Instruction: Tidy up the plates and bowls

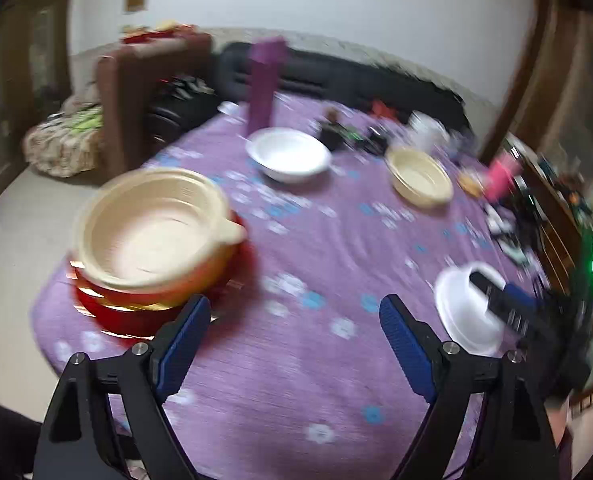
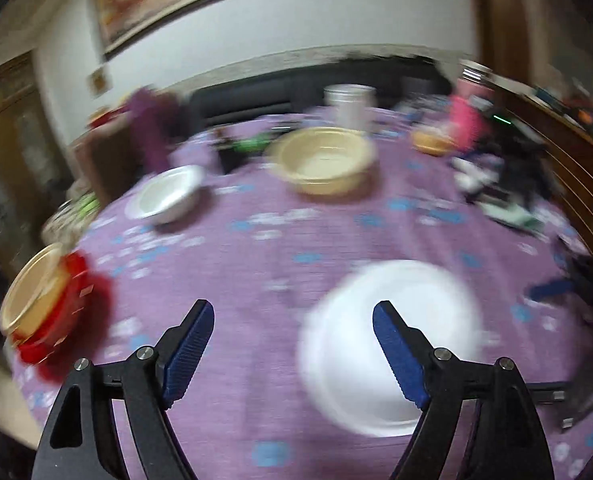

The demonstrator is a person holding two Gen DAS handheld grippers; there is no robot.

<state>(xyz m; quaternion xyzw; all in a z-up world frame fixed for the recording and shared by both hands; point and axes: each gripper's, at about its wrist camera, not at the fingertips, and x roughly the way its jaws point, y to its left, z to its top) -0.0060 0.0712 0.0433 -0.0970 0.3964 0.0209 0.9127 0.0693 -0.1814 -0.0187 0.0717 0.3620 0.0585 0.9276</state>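
Left wrist view: my left tool (image 1: 294, 320) stands wide open over bare tabletop (image 1: 280, 376) with nothing between its fingers. Up and to its left sits a stack, a cream bowl (image 1: 152, 228) nested in a red bowl (image 1: 136, 312) on what looks like a red plate. Straight ahead is a white bowl (image 1: 288, 154), ahead and right a second cream bowl (image 1: 420, 176), and close on the right a white dish (image 1: 462, 308) with the right tool over it. I judge I am between pickups: something has been stacked, and the next piece must be chosen.

Right wrist view: my right tool (image 2: 292, 326) is also spread open and empty; the white dish (image 2: 392, 344) lies just under and beyond its right finger, not gripped. The cream bowl (image 2: 324, 160) is ahead, the white bowl (image 2: 168, 196) ahead and left, the stack (image 2: 44, 300) far left.

My count: two cream bowls, one white bowl, one white dish, one red bowl. The blur keeps me from telling bowl from plate on the dish. Next I would need to centre a rim between the fingers and close, then carry it to the stack.
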